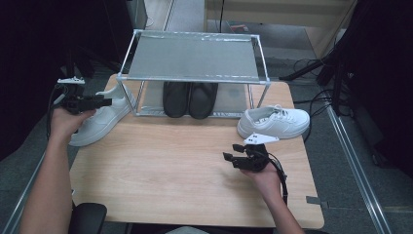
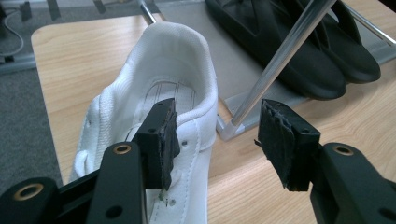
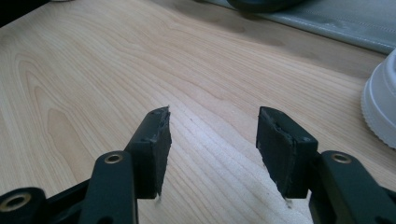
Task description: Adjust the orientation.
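High view: above person's side, facing forward and down over light wooden table [image 1: 160, 165]. Left gripper view: close on white sneaker at table's left edge [image 2: 159, 107], pair of black shoes under metal-frame shelf rack [image 2: 299, 42] beyond; both shared with high view. Right gripper view: low, close over tabletop.

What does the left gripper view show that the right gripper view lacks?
Left gripper view: the inside and heel collar of the left white sneaker, with one of the left gripper's fingers inside the opening, plus a rack leg. Right gripper view: the right gripper open over bare table, and the edge of the other white sneaker. Both: black shoes on the rack's lower shelf.
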`<action>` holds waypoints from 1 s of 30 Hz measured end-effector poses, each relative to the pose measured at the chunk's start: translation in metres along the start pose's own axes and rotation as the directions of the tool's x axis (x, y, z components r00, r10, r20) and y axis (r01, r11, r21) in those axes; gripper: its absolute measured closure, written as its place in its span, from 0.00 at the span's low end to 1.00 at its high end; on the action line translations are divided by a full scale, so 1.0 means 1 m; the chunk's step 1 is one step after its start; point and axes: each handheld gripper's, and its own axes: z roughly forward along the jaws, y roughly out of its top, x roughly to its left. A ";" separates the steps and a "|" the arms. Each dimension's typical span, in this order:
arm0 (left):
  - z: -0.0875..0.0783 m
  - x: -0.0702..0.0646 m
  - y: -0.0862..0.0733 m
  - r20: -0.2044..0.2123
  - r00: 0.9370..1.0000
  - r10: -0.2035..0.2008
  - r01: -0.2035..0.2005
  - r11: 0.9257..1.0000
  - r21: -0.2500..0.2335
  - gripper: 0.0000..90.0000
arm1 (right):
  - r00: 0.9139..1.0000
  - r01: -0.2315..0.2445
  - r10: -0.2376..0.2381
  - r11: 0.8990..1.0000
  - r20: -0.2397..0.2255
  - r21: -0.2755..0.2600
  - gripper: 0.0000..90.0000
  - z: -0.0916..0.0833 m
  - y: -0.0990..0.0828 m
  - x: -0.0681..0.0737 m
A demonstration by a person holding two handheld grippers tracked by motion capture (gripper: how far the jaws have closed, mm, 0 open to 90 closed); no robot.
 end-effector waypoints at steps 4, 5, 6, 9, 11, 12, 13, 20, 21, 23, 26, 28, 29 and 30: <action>-0.002 0.000 0.007 -0.043 0.999 0.026 -0.026 1.000 -0.003 0.52 | 1.000 0.008 -0.008 1.000 -0.002 0.011 0.51 0.002 0.000 0.001; -0.002 0.002 0.007 -0.033 0.999 0.017 -0.017 1.000 -0.002 0.52 | 1.000 0.008 -0.008 1.000 -0.004 0.012 0.51 0.003 0.000 0.002; 0.001 0.005 0.005 -0.026 1.000 0.005 -0.005 1.000 0.004 0.52 | 1.000 0.007 -0.007 1.000 -0.005 0.013 0.51 0.003 0.000 0.002; 0.016 0.010 -0.002 -0.035 0.999 0.001 0.002 0.996 0.088 0.53 | 1.000 0.018 -0.018 1.000 -0.004 0.018 0.51 0.004 0.000 0.003; 0.025 0.011 -0.006 -0.012 1.000 0.003 -0.002 0.994 0.110 0.55 | 1.000 0.016 -0.016 1.000 -0.006 0.025 0.51 0.005 -0.001 0.004; 0.030 0.010 -0.009 0.005 1.000 0.008 -0.009 0.993 0.119 0.56 | 1.000 0.018 -0.018 0.999 -0.006 0.027 0.51 0.005 -0.001 0.004; 0.033 0.010 -0.010 -0.005 1.000 0.018 -0.018 0.992 0.127 0.57 | 1.000 0.016 -0.016 0.999 -0.005 0.030 0.51 0.006 -0.001 0.004; 0.034 0.012 -0.014 0.006 0.999 0.051 -0.051 0.993 0.108 0.73 | 1.000 0.015 -0.015 0.999 -0.002 0.037 0.51 0.008 -0.001 0.003; 0.032 0.012 -0.014 0.011 0.998 0.063 -0.064 0.991 0.114 0.75 | 1.000 0.015 -0.015 0.999 -0.001 0.038 0.51 0.008 -0.001 0.002; 0.030 0.011 -0.013 0.016 0.998 0.067 -0.068 0.991 0.114 0.83 | 1.000 0.015 -0.015 0.999 0.003 0.039 0.50 0.008 -0.001 0.002; 0.028 0.013 -0.012 0.022 0.999 0.040 -0.042 0.991 0.124 0.90 | 1.000 0.018 -0.018 0.999 0.004 0.036 0.50 0.007 -0.001 0.001; 0.025 0.015 -0.012 0.026 1.000 0.010 -0.013 0.992 0.124 0.91 | 1.000 0.015 -0.015 0.999 0.006 0.032 0.50 0.007 -0.001 0.000; 0.024 0.015 -0.012 0.027 1.000 0.007 -0.010 0.992 0.127 0.91 | 1.000 0.017 -0.017 0.999 0.006 0.031 0.50 0.007 -0.001 0.000; 0.023 0.015 -0.012 0.027 1.000 0.007 -0.010 0.992 0.127 0.91 | 1.000 0.016 -0.017 0.999 0.006 0.031 0.50 0.007 -0.001 0.000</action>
